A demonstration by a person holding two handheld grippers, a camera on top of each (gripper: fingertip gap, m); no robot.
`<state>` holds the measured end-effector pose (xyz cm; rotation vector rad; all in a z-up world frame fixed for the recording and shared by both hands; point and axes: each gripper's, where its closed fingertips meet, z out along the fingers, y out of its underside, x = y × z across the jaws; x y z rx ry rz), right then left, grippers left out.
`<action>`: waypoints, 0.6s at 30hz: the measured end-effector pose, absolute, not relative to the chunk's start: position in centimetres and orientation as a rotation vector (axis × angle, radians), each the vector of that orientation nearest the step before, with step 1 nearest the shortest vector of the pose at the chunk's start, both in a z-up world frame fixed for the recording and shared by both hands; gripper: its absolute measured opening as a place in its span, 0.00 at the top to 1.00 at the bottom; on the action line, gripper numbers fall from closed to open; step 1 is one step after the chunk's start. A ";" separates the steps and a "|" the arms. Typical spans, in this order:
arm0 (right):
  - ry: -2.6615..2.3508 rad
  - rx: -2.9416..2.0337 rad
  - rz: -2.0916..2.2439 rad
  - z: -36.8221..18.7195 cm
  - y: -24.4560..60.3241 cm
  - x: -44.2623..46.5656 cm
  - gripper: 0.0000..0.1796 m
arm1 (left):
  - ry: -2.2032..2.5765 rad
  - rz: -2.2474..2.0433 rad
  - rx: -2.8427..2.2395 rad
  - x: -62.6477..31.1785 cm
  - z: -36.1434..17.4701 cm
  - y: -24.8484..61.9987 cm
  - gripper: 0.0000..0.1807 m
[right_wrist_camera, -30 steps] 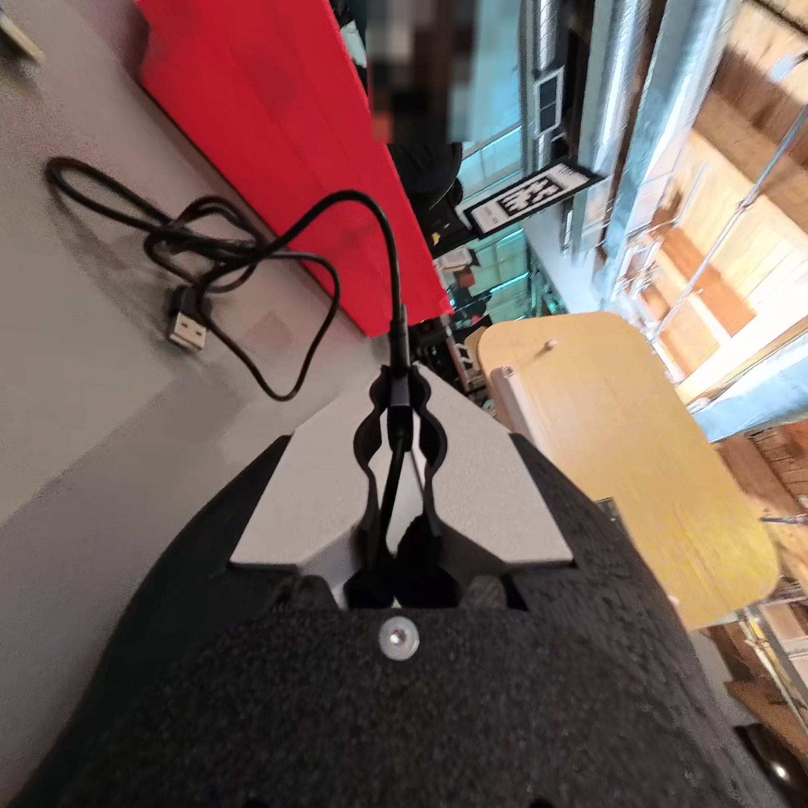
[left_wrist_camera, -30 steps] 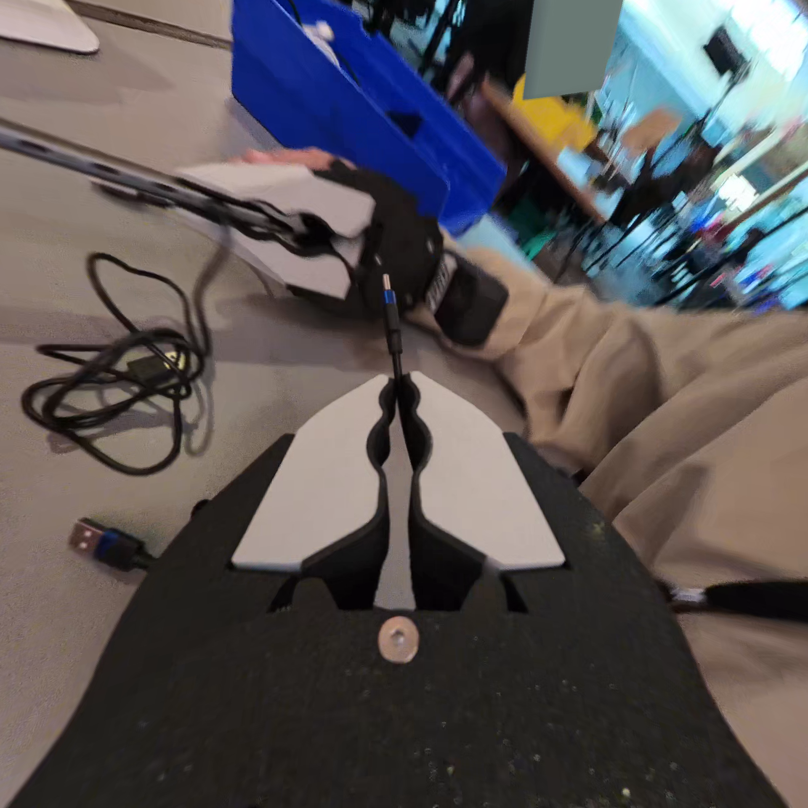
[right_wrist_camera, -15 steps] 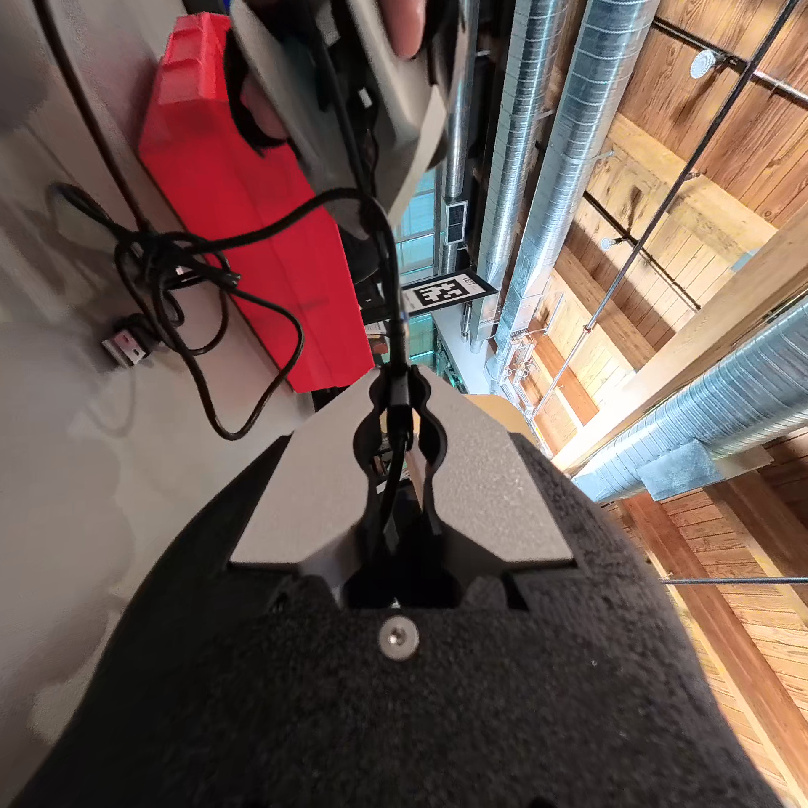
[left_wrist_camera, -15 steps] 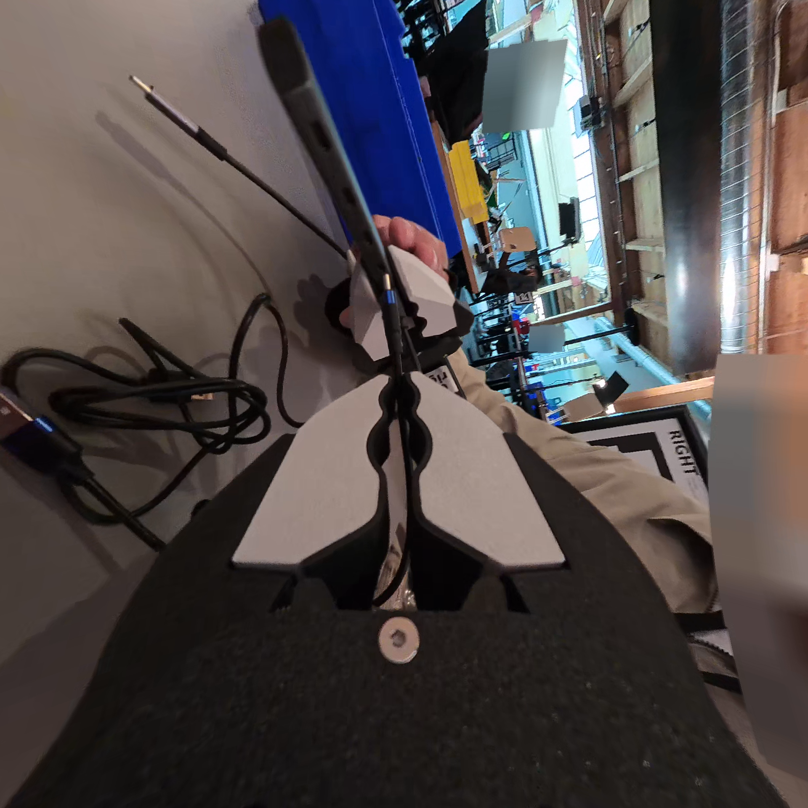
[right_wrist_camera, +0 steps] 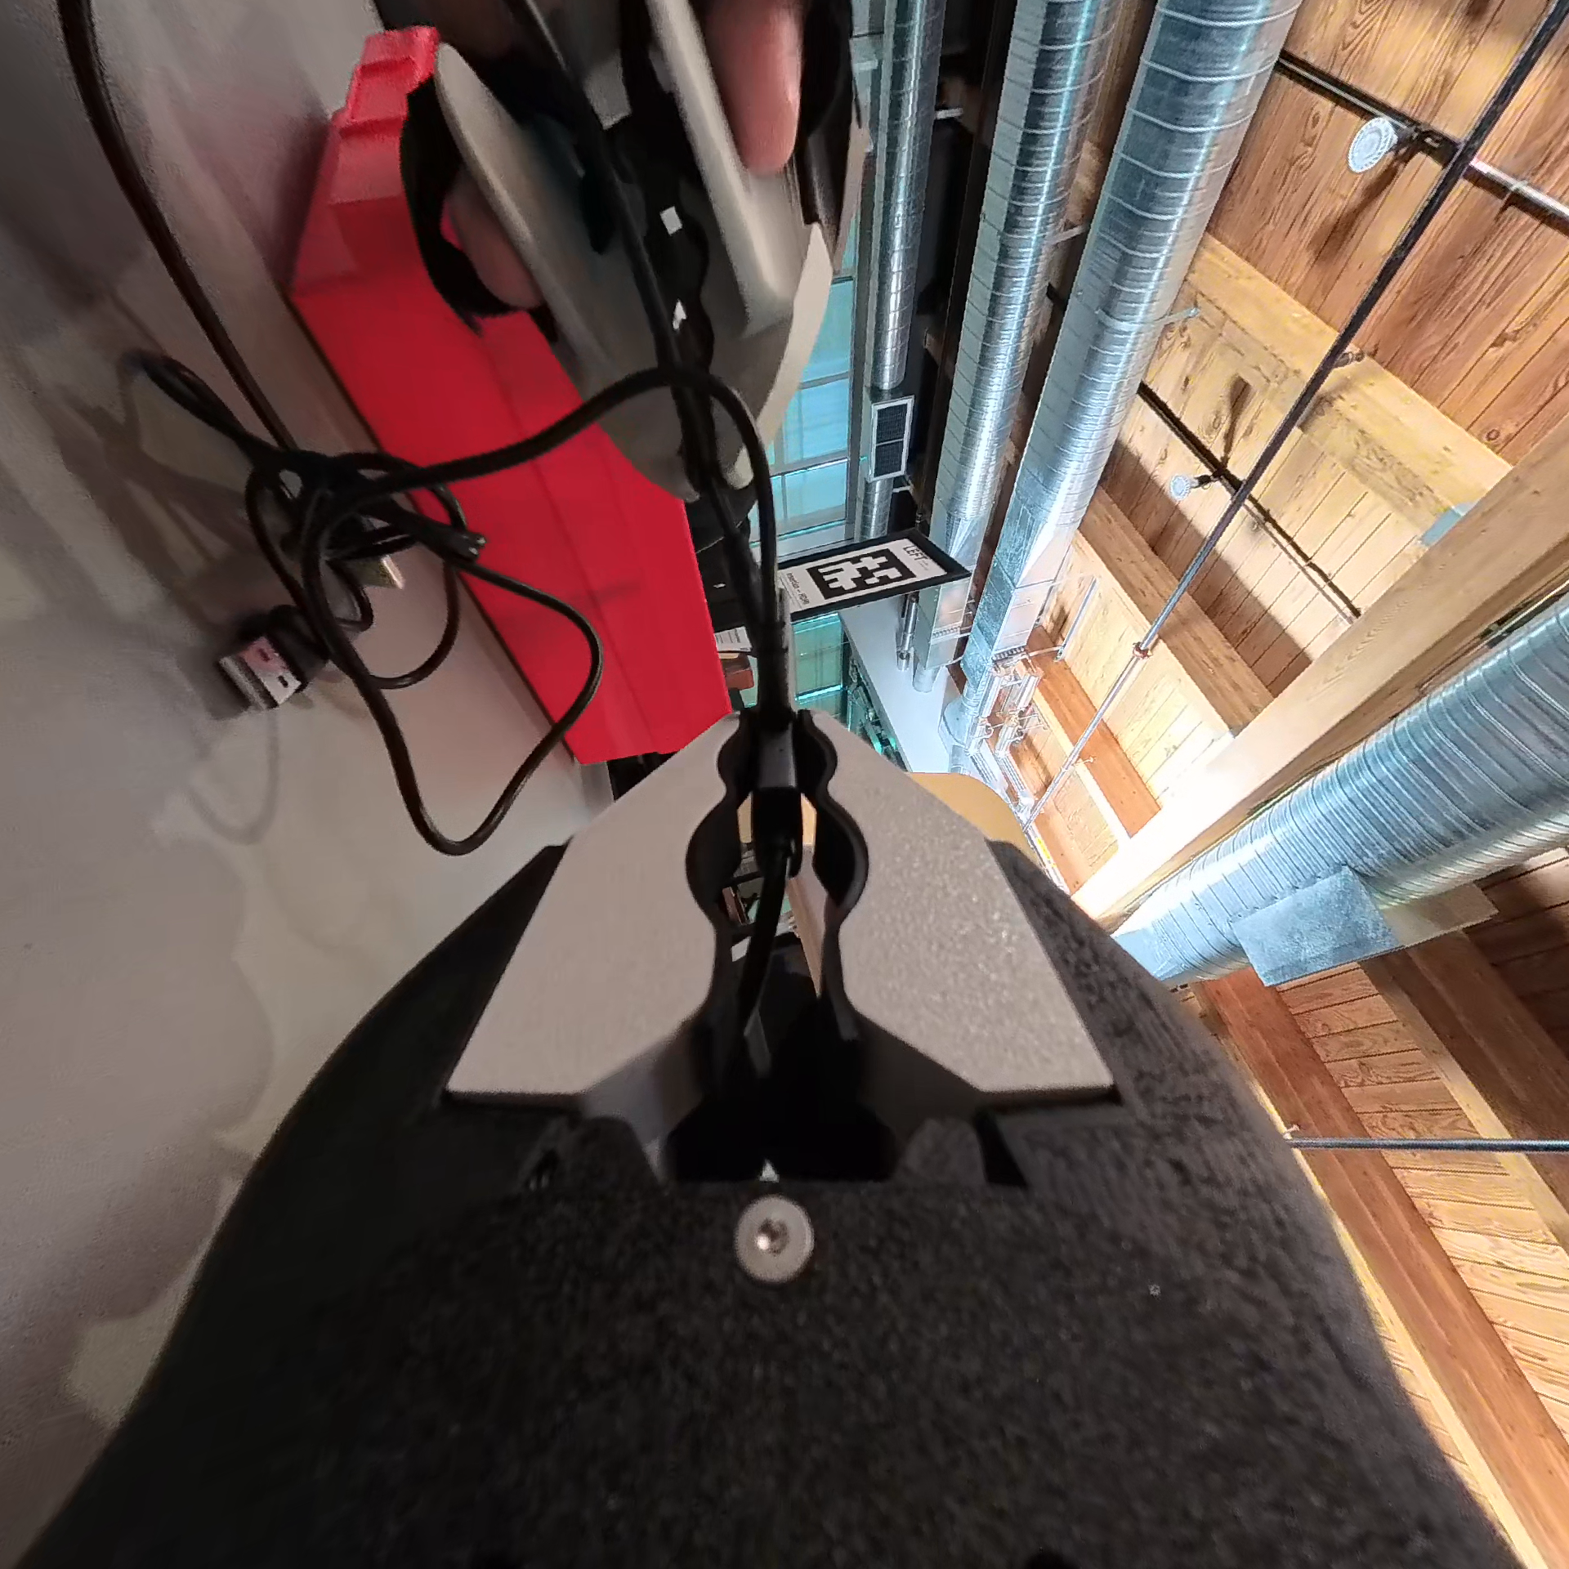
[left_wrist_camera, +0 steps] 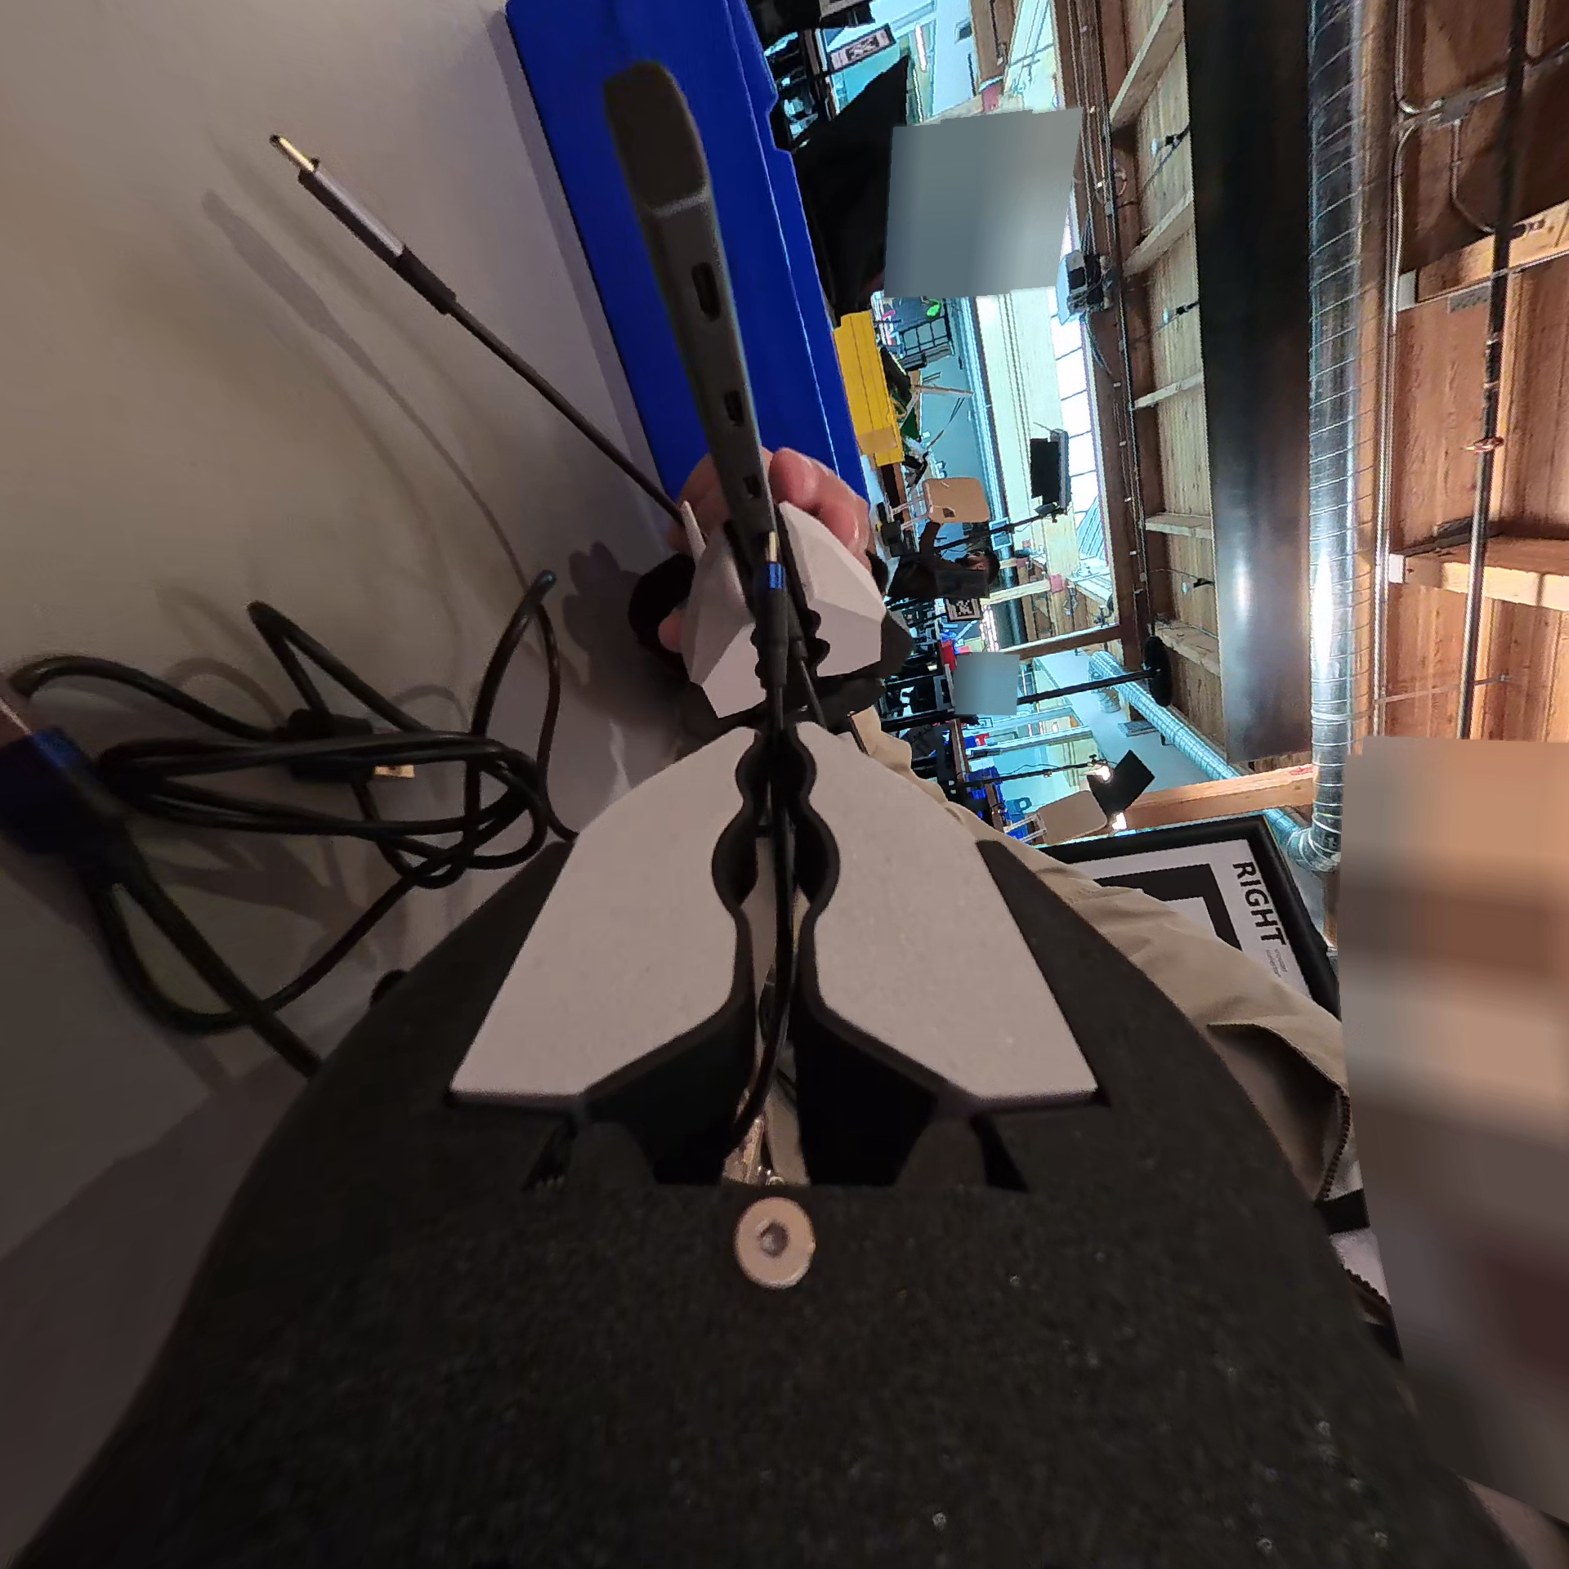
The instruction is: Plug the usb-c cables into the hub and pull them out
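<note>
left gripper (left_wrist_camera: 777, 747) clamps blue-collared cable (left_wrist_camera: 771, 594) just ahead at the hub (left_wrist_camera: 692, 280) | right gripper (right_wrist_camera: 777, 730) clamps black plug (right_wrist_camera: 774, 756) (hub hidden here)

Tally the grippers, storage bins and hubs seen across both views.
Grippers: 2 (left gripper, holding a usb-c cable; right gripper)
Bins: 2 (blue bin; red bin)
Hub: 1
Total: 5

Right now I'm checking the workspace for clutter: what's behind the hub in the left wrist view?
Behind the hub stands a blue bin. The bin's contents are hidden.
</note>
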<state>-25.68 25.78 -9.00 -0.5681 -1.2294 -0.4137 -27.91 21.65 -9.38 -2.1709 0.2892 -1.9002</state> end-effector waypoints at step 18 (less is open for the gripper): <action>-1.220 -0.400 -0.586 -8.2 24.7 -26.1 0.95 | 0.262 -1.922 -2.190 -28.0 -9.0 21.0 0.99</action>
